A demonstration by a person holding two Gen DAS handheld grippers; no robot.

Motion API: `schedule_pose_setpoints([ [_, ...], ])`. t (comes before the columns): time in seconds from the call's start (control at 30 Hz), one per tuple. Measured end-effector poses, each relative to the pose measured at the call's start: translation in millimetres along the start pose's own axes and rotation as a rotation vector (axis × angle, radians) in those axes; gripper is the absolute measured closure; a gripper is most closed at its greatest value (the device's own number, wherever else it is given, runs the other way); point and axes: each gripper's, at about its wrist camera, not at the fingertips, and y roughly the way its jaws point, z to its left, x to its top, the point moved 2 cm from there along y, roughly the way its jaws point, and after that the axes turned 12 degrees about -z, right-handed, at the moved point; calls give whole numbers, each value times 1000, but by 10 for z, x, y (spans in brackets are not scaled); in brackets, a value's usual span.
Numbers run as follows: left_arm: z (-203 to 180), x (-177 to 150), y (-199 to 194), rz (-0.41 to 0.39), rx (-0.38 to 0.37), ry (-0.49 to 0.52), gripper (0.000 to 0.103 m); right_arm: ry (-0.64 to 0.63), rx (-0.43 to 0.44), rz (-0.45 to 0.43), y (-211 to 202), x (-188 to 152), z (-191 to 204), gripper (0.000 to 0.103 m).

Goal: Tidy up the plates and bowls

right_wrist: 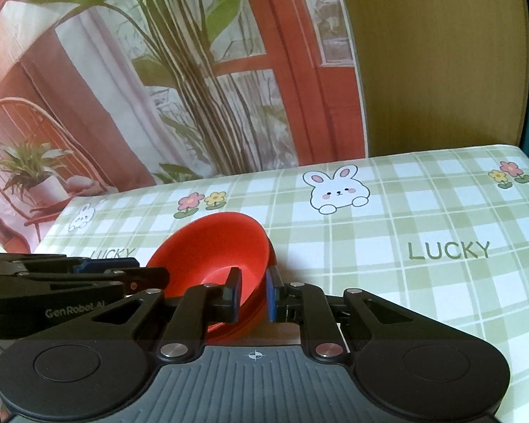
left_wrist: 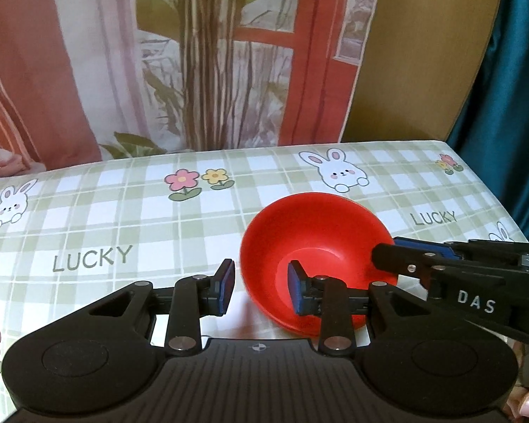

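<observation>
1. The red bowl (left_wrist: pixel 317 250) sits tilted over the checked tablecloth (left_wrist: pixel 123 211), toward the right half of the table, its mouth turned up and toward the left gripper; its lower edge looks to be on or just above the cloth, though I cannot tell whether it is fully lifted.

2. The right gripper (right_wrist: pixel 253 294) has the bowl's wall between its two blue pads, one finger inside the bowl and one outside, closed down to the thickness of the wall. This looks like a firm pinch on the rim.

3. The left gripper (left_wrist: pixel 261 287) stands part open astride the near rim: its right finger (left_wrist: pixel 294 290) is inside the bowl, its left finger (left_wrist: pixel 225 287) outside, with a clear gap to the wall. It holds nothing.

4. The step in hand seems to be carrying or handing over this bowl; no plates or other bowls are in view, so the stacking spot cannot be told.

5. Next, either the left fingers must close on the rim before the right lets go, or draw clear so the right can carry the bowl away level.
</observation>
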Motion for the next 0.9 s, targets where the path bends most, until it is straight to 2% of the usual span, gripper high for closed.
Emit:
schedule_pose_setpoints([
  [0.27,126,-34,65,8,20,-47,65,48,-29,-6,21,-43,-150,85],
  [0.43,141,-83,138,26,-6,-105,65,50,-23,2,72,-67,-148,85],
  [0.57,176,-107,179,27,-60,-181,66,61,-19,9,122,-93,-145,85],
  [0.9,170,-146,286,39,-80,-227,73,86,-3,20,206,-156,-127,85],
])
